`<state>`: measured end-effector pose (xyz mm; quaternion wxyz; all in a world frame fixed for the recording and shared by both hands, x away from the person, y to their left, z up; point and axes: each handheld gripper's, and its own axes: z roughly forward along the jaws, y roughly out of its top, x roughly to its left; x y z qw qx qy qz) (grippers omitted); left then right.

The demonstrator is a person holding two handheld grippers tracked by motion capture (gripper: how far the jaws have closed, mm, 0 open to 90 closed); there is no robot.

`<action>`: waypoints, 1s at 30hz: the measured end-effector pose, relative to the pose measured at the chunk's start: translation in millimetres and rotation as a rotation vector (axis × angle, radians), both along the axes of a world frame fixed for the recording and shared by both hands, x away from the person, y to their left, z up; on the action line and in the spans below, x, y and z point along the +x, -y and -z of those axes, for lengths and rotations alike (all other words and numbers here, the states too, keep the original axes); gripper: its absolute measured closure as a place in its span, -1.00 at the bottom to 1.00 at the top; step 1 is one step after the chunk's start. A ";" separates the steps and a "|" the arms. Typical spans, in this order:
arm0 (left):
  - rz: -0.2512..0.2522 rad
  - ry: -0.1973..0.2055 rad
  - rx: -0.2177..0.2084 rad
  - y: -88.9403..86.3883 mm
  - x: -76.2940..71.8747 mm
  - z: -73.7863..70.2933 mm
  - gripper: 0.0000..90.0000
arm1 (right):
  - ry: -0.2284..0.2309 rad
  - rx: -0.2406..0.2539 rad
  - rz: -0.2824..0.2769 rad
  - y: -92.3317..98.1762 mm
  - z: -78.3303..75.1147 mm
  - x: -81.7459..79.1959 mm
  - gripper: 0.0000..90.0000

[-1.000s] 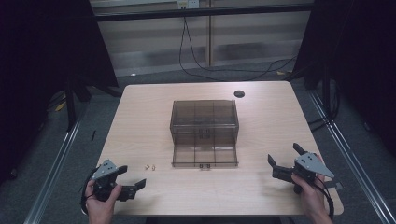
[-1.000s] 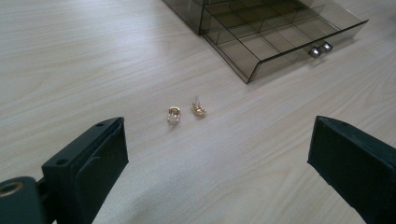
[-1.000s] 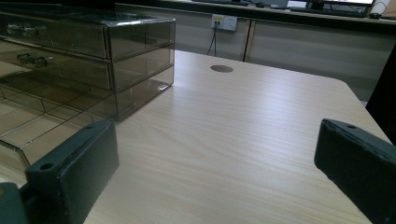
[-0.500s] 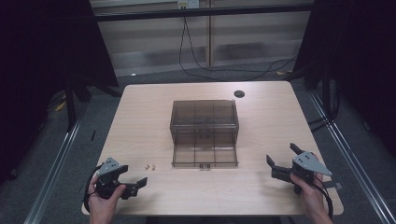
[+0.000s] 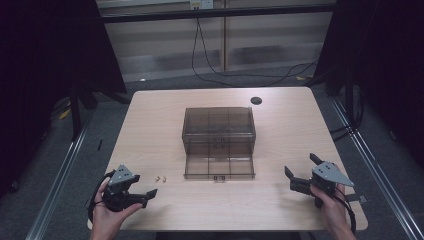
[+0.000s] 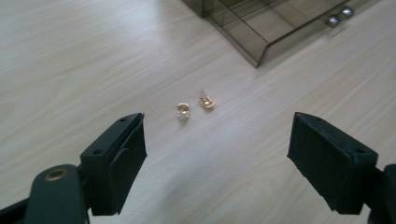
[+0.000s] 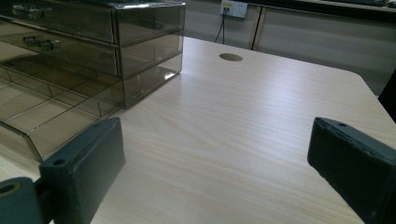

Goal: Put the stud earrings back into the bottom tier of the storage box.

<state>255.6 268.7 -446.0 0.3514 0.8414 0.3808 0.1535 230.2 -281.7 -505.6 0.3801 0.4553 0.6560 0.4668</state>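
Since the earlier frame the left gripper (image 5: 142, 196) has been shifted slightly toward the table's near edge, and its jaws have just been closing a little, with nothing between them; the right gripper (image 5: 300, 175) is seen unmoved. In the high view, two small gold earrings (image 5: 160, 178) are seen on the table (image 5: 150, 130), just at one o'clock from the left gripper and at nine o'clock from the open bottom drawer (image 5: 219, 167) of the smoky plastic drawer box (image 5: 218, 125). In the left gripper view, the jaws are held apart above bare wood, the earrings (image 6: 192, 107) lying ahead at twelve o'clock, untouched, with the drawer (image 6: 275, 23) at one o'clock. In the right gripper view, the jaws are spread wide and empty, the drawer box (image 7: 93, 46) being found at ten o'clock.
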 end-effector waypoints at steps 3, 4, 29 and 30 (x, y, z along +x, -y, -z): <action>0.012 -0.016 -0.003 0.5 1.9 -5.9 -0.41 | 0.002 0.004 0.003 0.4 0.0 0.0 -0.92; 0.036 -0.038 0.011 1.8 5.4 -11.5 -0.35 | -0.007 0.005 -0.009 0.8 -0.3 0.0 -0.92; 0.284 -0.236 0.276 29.0 64.6 -10.4 -0.01 | -0.013 0.006 -0.014 0.9 -0.3 1.1 -0.92; 0.319 -0.251 0.290 32.2 68.0 -11.7 0.02 | -0.014 0.005 -0.014 1.0 -0.3 1.2 -0.92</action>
